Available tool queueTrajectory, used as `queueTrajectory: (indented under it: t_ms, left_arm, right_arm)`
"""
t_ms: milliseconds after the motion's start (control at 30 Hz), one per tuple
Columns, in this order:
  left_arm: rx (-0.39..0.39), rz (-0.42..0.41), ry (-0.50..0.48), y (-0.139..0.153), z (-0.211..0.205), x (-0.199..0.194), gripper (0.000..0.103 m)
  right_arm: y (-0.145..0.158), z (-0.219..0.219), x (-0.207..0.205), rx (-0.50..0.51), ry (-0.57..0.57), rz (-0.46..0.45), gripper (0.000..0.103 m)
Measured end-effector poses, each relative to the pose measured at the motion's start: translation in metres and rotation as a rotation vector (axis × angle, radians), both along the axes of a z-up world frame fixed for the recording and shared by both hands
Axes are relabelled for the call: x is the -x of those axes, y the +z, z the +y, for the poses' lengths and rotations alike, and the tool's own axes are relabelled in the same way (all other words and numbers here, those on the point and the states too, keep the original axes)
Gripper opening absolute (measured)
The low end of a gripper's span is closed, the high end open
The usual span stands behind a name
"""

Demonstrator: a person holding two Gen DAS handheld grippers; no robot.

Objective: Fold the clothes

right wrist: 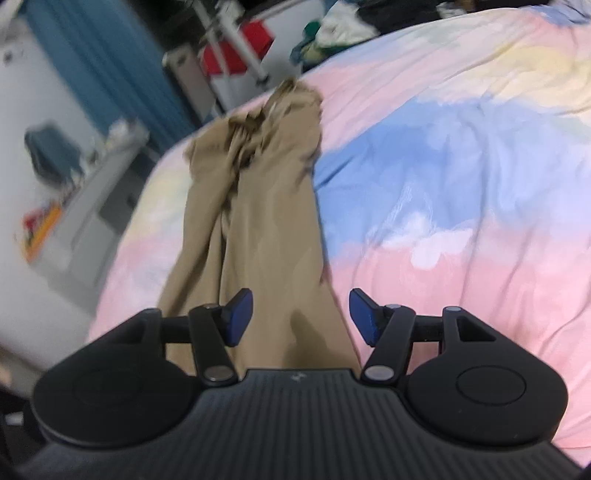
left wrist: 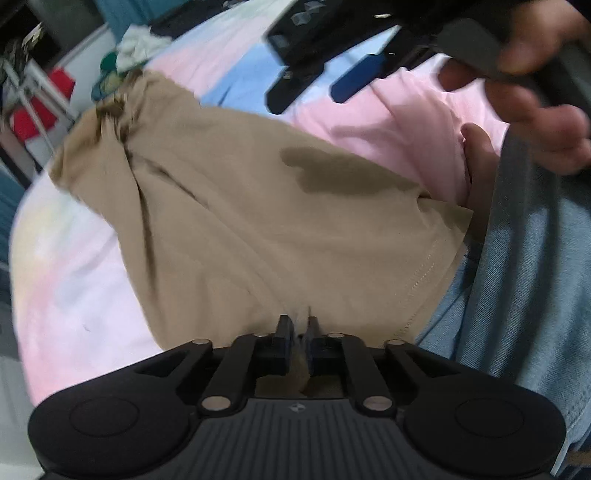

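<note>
So the tan garment (left wrist: pixel 240 221) is lying on the bed, spread over the pastel pink, blue and yellow bedspread (right wrist: pixel 461 166). It runs lengthwise away from the cameras, with the far end all bunched up and wrinkly near the bed's far edge. There's a darker patch on the fabric roughly mid-way in the left wrist view, can't tell whether it's a stain or a shadow.

The left tongs (left wrist: pixel 298 325) are clenched on the near edge of the garment, you can see the cloth pinched between the two tips. The right tongs (right wrist: pixel 301 314) are released, blue pads wide apart, hovering right over the near part of the garment with cloth showing between them but neither pad gripping it.

In the left wrist view, a hand (left wrist: pixel 535 92) holds the other gripper at upper right, and there's light blue denim (left wrist: pixel 535 277) along the right side, touching the garment's stitched hem.

Far off past the bed there's a heap of other clothes (right wrist: pixel 343 22) and some blurry white furniture (right wrist: pixel 110 192).
</note>
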State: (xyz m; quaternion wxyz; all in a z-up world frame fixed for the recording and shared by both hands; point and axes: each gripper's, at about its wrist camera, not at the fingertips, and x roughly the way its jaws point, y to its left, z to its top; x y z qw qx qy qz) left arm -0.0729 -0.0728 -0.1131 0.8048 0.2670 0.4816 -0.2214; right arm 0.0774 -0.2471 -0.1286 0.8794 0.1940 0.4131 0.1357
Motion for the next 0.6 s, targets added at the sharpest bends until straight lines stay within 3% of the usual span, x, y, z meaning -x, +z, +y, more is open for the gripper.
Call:
queueTrajectory:
  t_ms: [67,133,300,467,600]
  left_arm:
    - [0.097,0.016,0.042,0.009,0.018,0.001,0.027]
    - [0.202,0.03,0.093,0.02,0.04,0.0,0.052]
    - [0.46,0.033,0.353,0.035,0.11,-0.025,0.073]
    - [0.539,0.119,0.597,0.016,0.149,-0.052,0.076]
    - [0.509,0.216,0.558,0.002,0.143,-0.058,0.075]
  right_arm:
    - [0.0,0.002,-0.002,0.022,0.04,0.044,0.06]
    - [-0.003,0.003,-0.007,0.049,0.048,0.108,0.06]
    - [-0.025,0.01,-0.021,0.071,0.095,0.287,0.061]
    - [-0.038,0.028,-0.016,0.131,0.144,0.352,0.06]
    - [-0.039,0.04,-0.013,0.187,0.195,0.382,0.061]
